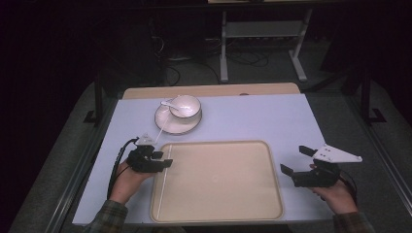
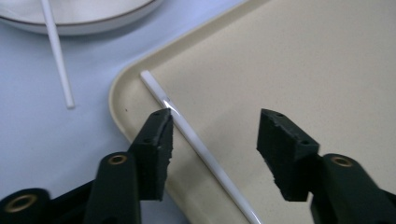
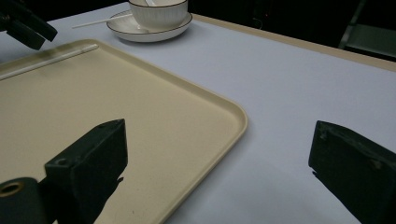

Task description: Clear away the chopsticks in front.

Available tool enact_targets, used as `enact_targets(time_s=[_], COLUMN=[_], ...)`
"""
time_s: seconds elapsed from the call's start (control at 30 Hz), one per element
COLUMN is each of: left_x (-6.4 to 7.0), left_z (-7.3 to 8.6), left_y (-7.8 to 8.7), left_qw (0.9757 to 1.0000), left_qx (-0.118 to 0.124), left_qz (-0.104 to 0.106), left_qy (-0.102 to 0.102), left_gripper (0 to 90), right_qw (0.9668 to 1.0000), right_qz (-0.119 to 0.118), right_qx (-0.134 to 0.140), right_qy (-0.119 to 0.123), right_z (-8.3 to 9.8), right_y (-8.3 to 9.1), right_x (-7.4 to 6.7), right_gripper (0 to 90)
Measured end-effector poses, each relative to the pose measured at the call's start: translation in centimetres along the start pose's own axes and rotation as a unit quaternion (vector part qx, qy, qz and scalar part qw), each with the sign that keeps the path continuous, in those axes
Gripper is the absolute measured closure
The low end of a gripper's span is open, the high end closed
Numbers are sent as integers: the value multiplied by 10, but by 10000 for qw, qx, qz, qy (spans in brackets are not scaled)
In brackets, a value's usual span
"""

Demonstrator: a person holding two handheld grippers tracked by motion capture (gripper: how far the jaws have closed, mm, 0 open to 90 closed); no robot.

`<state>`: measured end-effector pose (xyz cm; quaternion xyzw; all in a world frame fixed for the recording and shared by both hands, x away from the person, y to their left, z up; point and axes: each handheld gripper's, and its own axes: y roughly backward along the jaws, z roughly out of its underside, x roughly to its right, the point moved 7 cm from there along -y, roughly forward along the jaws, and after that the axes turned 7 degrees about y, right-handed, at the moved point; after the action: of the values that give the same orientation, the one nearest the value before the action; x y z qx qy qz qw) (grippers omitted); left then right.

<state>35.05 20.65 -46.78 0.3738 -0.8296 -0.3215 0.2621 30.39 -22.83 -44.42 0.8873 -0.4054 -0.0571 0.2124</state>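
A beige tray (image 1: 218,182) lies at the table's near middle. A thin white chopstick (image 1: 162,194) rests inside it along the left rim. My left gripper (image 1: 163,159) hovers at the tray's far left corner, open. In the left gripper view the chopstick (image 2: 205,154) runs close beside one jaw of the left gripper (image 2: 215,126) and is not pressed. A second chopstick (image 1: 163,125) leans from the white plate (image 1: 189,130) onto the table. The plate carries a white bowl (image 1: 187,108) with a spoon (image 1: 170,103). My right gripper (image 1: 293,158) stands open just right of the tray, with nothing between its jaws.
The light blue table cover (image 1: 272,116) stretches bare behind and right of the tray. A wooden table edge (image 1: 214,90) runs along the back. A metal stand (image 1: 262,43) and cables sit on the dark floor beyond.
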Motion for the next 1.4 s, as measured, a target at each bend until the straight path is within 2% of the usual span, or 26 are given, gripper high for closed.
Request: enact_targets(time_s=[0.13, 0.2, 0.37, 0.6, 0.9, 1.03, 1.2, 1.4], left_x=[-6, -9, -17, -30, -45, -51, -60, -73], left_z=[-6, -10, -21, -35, -51, -60, -72, -86], left_y=[2, 3, 4, 2, -5, -7, -10, -15], left_qw=[9999, 9998, 9996, 9994, 9995, 9993, 9991, 9987], left_qx=[107, 173, 286, 323, 249, 328, 314, 370], left_qz=[-4, 15, 3, -87, -179, -198, -270, -338], left_qy=[-25, 44, -1, 24, -5, 29, 1, 56], left_gripper=[368, 340, 295, 301, 321, 321, 324, 395], right_qw=[10000, 10000, 10000, 10000, 10000, 10000, 10000, 10000], right_qz=[4, 6, 17, 28, 32, 33, 32, 38], right_qx=[0, 8, 6, 8, 3, 8, 0, 6], right_qy=[-6, -9, -23, -53, -56, -60, -55, -60], right_z=[0, 0, 0, 0, 1, 1, 1, 1], right_y=[-1, -1, 0, 0, 0, 1, 0, 1], right_x=[0, 0, 1, 2, 2, 2, 3, 3], right_gripper=[39, 39, 39, 39, 39, 39, 39, 39])
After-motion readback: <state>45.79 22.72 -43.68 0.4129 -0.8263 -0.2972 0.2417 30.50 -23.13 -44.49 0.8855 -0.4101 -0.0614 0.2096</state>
